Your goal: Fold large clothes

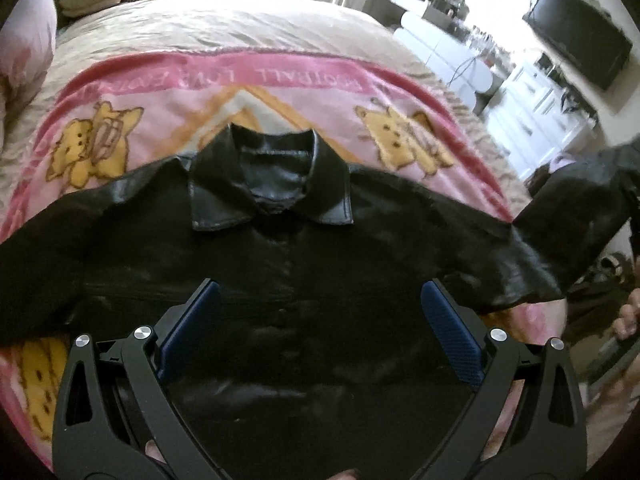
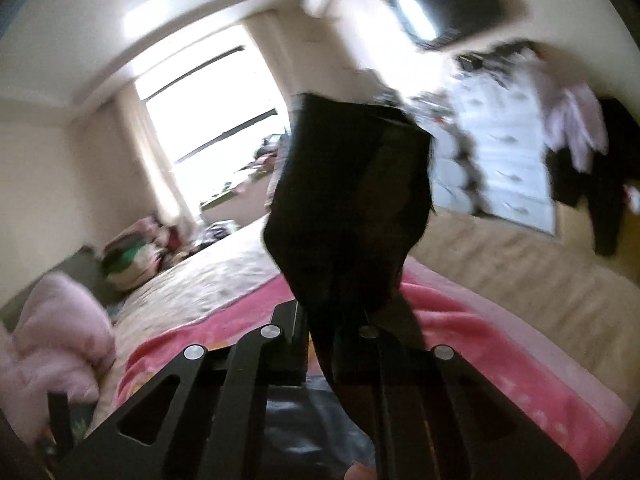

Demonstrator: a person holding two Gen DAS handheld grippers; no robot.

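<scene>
1. The black, glossy, leather-look collared jacket [image 1: 288, 280] lay front-up on the pink cartoon-print fleece blanket [image 1: 280, 96] spread over the beige bed cover [image 1: 200, 28], its collar pointing away from the left camera and its sleeves spread to either side.
2. Judging by its sheen and its broad, rounded creases, the material looked fairly heavy and only half-supple; it would probably hold folds loosely and slide easily over the fleece.
3. The surface looked smooth, so a pinch on a single layer could slip. Seamed edges such as a cuff, the hem or a shoulder seam seemed the surer places to grip.
4. The left gripper [image 1: 320, 312] hovered above the jacket's chest with its blue-padded jaws spread wide, holding nothing and touching no cloth.
5. The right gripper [image 2: 340, 336] had its jaws clamped together on the end of a black sleeve [image 2: 352, 200], which stood up in front of its lens, lifted clear of the bed.
6. That raised sleeve [image 1: 576, 196] also showed at the right edge of the left view.
</scene>
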